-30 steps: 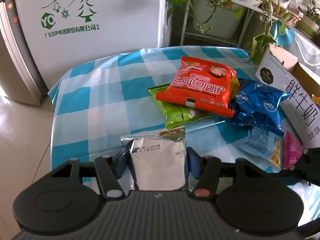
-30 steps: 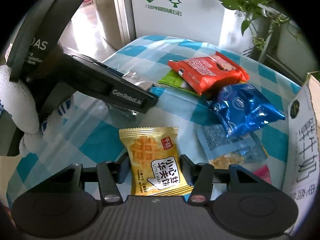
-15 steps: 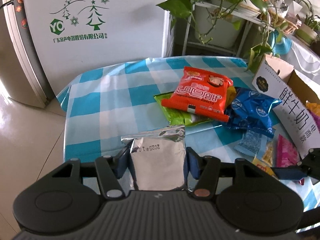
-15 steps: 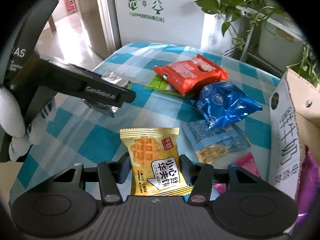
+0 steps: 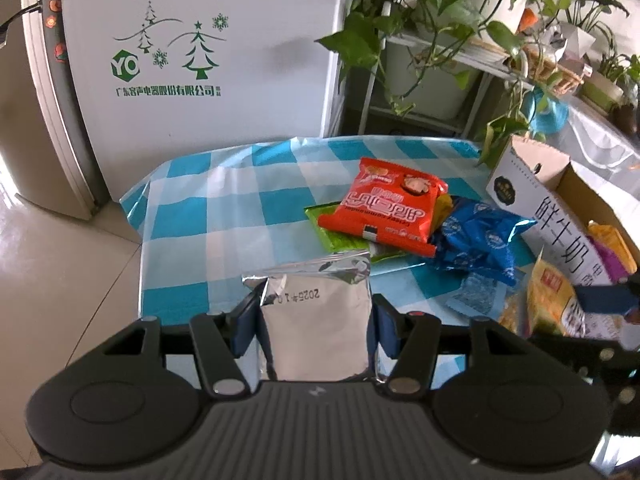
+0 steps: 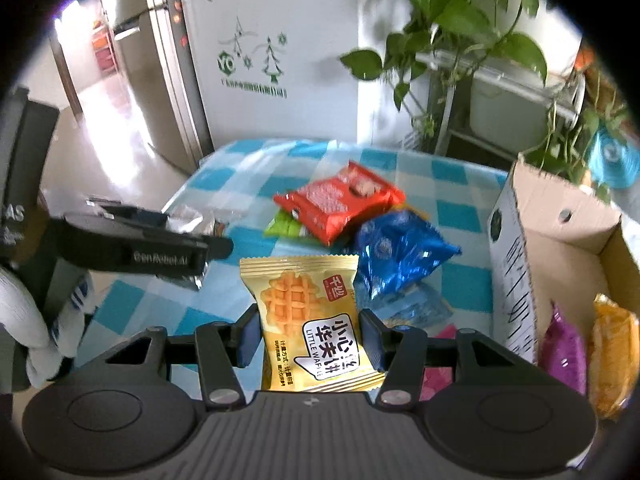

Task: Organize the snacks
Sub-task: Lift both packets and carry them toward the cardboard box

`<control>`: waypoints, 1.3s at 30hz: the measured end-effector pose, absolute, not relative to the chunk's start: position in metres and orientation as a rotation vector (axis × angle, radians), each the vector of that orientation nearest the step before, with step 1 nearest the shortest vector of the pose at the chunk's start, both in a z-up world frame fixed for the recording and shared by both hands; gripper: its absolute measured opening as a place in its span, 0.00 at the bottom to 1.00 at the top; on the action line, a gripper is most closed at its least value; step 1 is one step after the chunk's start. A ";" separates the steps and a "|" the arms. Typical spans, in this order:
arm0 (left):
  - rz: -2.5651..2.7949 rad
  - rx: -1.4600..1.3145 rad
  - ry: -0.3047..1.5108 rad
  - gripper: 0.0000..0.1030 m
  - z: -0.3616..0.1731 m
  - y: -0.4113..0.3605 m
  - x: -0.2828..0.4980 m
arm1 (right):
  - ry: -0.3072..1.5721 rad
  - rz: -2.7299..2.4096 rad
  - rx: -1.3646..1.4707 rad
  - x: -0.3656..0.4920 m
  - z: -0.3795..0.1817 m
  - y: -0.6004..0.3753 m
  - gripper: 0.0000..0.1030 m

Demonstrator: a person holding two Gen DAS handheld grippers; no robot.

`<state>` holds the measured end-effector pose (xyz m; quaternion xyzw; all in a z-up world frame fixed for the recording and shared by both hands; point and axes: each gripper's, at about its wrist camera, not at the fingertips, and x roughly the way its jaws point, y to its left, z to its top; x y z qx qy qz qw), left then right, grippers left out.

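My left gripper (image 5: 314, 320) is shut on a silver foil snack packet (image 5: 316, 320), held above the near edge of the checked table (image 5: 240, 208). My right gripper (image 6: 310, 336) is shut on a yellow waffle packet (image 6: 312, 320), held above the table beside the cardboard box (image 6: 516, 272). A red packet (image 5: 388, 208), a green packet (image 5: 336, 234) under it and a blue packet (image 5: 480, 240) lie in a pile mid-table; they also show in the right wrist view, the red one (image 6: 340, 204) and the blue one (image 6: 396, 252). The left gripper shows at the left of the right wrist view (image 6: 160, 256).
The open box (image 5: 560, 216) at the table's right holds a purple packet (image 6: 564, 344) and an orange one (image 6: 612, 352). A small pale-blue packet (image 5: 476, 296) and a pink one (image 6: 436, 376) lie near the box. A white fridge (image 5: 180, 60) and plant shelves (image 5: 460, 40) stand behind.
Both grippers have risen and pulled back with their packets; the table looks farther away. The right gripper has moved toward the box, whose inside now shows.
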<state>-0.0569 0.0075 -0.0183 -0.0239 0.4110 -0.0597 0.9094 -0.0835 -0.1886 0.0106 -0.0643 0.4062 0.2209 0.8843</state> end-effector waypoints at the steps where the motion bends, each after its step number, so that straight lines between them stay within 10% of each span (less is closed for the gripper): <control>1: -0.125 -0.052 0.842 0.57 -0.017 0.008 -0.059 | 0.837 0.460 -0.134 -0.084 0.015 -0.189 0.57; 39: -0.119 -0.027 0.827 0.57 -0.020 -0.018 -0.084 | 0.750 0.325 0.078 -0.062 0.046 -0.223 0.57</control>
